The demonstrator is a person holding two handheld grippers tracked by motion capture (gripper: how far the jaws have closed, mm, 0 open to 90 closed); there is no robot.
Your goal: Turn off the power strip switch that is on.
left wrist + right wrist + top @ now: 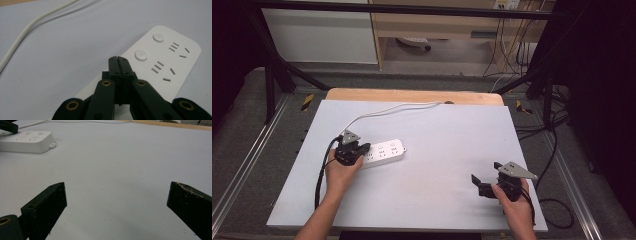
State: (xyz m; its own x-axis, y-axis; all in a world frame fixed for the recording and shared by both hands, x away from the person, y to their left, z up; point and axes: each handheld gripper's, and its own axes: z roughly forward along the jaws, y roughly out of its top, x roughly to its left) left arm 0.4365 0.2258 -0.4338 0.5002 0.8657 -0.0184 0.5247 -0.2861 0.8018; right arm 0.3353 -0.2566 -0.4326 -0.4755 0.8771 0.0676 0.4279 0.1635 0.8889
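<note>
A white power strip [388,151] lies left of the mat's middle, and its white cable [387,109] runs to the far edge. My left gripper [363,148] is over the strip's left end. In the left gripper view the strip [172,56] shows round buttons and sockets, and my left gripper [117,59] is shut with nothing between its jaws, its tips just short of a button. I cannot tell whether they touch the strip. My right gripper [486,172] is open near the front right, low over bare mat. Its jaws stand wide apart around my right gripper's [117,195] gap, with the strip [27,141] far off.
A pale grey mat [437,145] covers the table, with a wooden edge [412,95] at the far side. A black frame, cables and a cabinet stand beyond the table. The cable [23,36] curves over the mat left of the strip.
</note>
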